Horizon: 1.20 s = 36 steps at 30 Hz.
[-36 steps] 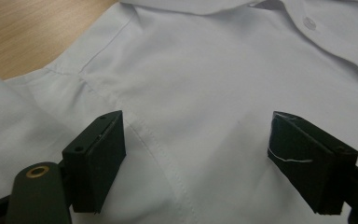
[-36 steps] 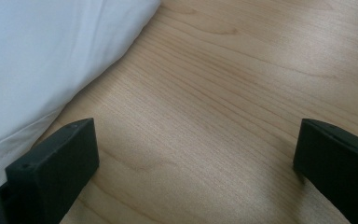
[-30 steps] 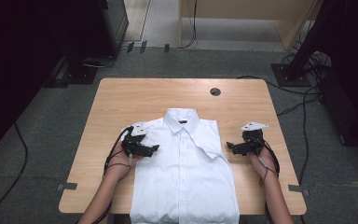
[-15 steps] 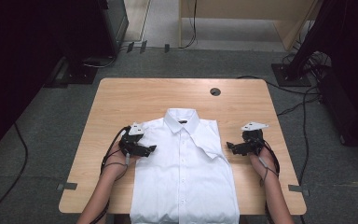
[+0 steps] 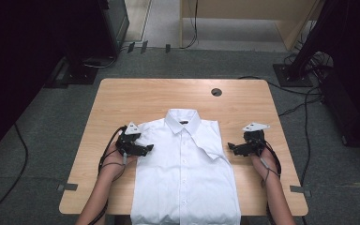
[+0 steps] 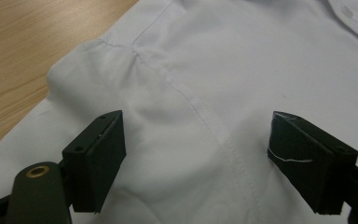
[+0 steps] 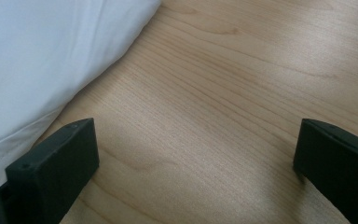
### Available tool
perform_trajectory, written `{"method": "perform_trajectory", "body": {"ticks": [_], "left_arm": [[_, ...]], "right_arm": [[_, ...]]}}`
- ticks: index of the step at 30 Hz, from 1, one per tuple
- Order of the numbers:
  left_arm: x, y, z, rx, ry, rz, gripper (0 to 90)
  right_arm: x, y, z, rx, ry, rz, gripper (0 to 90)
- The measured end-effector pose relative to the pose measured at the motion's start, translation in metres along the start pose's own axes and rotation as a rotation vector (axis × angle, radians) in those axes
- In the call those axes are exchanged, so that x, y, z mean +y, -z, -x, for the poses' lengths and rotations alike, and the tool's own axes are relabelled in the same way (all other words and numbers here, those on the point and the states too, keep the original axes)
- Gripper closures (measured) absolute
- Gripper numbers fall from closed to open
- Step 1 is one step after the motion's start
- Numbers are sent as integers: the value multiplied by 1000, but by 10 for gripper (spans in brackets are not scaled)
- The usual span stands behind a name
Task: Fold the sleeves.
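In the high view a white shirt (image 5: 185, 173) lies flat and buttoned on the wooden table (image 5: 122, 103), collar toward the far side, its lower part reaching the near edge, with sleeves folded in so the outline is a long rectangle. The left claw (image 5: 146, 148) sits over the shirt's left shoulder edge and the right claw (image 5: 230, 147) rests just beside the right shoulder, apart from the cloth. The shirt looks light, thin and limp; it would likely sag and crease unless lifted at two spots together, and the seamed shoulder edges seem the firmest places to pinch. A round cable hole (image 5: 216, 92) lies well beyond the collar, out of the way. In the left gripper view the left claw (image 6: 200, 163) is spread wide, holding nothing, its jaws straddling the shoulder seam (image 6: 205, 121) with a soft pucker of cloth between them. In the right gripper view the right claw (image 7: 196, 168) is likewise spread and empty over bare table (image 7: 242, 93), the shirt edge (image 7: 51, 70) just beside its left jaw; nothing blocks the way.
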<state>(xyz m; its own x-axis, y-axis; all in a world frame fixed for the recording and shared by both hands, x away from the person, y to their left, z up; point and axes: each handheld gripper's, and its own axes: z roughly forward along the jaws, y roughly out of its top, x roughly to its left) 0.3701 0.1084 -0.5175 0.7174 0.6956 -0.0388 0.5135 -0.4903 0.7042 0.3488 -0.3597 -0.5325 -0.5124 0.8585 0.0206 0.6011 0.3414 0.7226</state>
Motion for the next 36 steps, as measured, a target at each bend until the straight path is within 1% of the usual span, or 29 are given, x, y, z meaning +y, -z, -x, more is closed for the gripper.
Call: {"method": "perform_trajectory", "body": {"ticks": [2,7,9,11,12,16,19,23,25,28,36], "left_arm": [[0,1,-1,4,-2,-2,190],[1,5,-5,6,28,3,190],[-1,5,-7,9,36,-3,190],[-2,5,-9,13,35,-11,190],[-3,5,-10,6,31,0,190],[-3,6,-11,14,23,-8,190],[-5,7,-15,10,43,6,190],[-6,8,-16,17,40,2,190],[-6,7,-16,21,43,13,190],[-6,6,-17,25,37,16,190],[-6,5,-21,39,47,23,190]], "right_arm": [[0,0,0,0,0,0,0],[0,0,0,0,0,0,0],[0,0,0,0,0,0,0],[0,0,0,0,0,0,0],[0,0,0,0,0,0,0],[0,0,0,0,0,0,0],[0,0,0,1,1,0,0],[0,0,0,1,1,0,0],[0,0,0,2,2,1,0],[-1,1,0,8,12,1,0],[-1,1,-1,7,8,2,0]]}}
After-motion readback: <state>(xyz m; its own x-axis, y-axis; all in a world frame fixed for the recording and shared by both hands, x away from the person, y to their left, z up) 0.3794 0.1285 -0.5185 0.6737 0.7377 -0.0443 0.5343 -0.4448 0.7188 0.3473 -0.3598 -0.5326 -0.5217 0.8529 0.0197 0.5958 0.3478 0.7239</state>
